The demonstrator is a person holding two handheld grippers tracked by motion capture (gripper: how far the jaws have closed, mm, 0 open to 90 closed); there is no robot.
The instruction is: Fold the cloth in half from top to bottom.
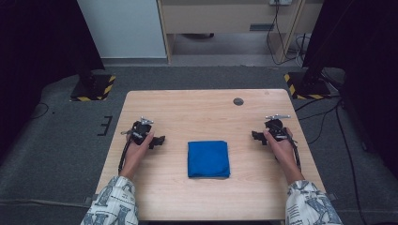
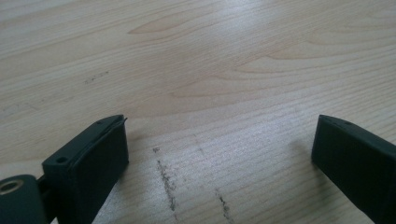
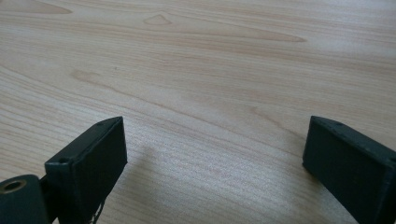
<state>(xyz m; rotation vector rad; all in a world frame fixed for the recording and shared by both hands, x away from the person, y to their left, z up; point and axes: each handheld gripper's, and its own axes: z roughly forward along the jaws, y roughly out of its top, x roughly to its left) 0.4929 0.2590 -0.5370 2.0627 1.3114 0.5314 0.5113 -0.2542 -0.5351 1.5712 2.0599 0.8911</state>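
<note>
1. Left gripper (image 1: 158, 139), near the desk's (image 1: 197, 105) left edge, jaws apart and empty.
2. Folded blue cloth (image 1: 208, 159) lies mid-desk, toward the near edge; likely light, soft and limp, so pinch a corner or a folded edge.
3. Right gripper (image 1: 256, 136), near the right edge, jaws apart, empty.

A blue cloth (image 1: 208, 159) lies folded into a neat, nearly square pad, flat on the wooden table (image 1: 197, 112), around the middle of its near half, edges roughly parallel to the table's.
</note>
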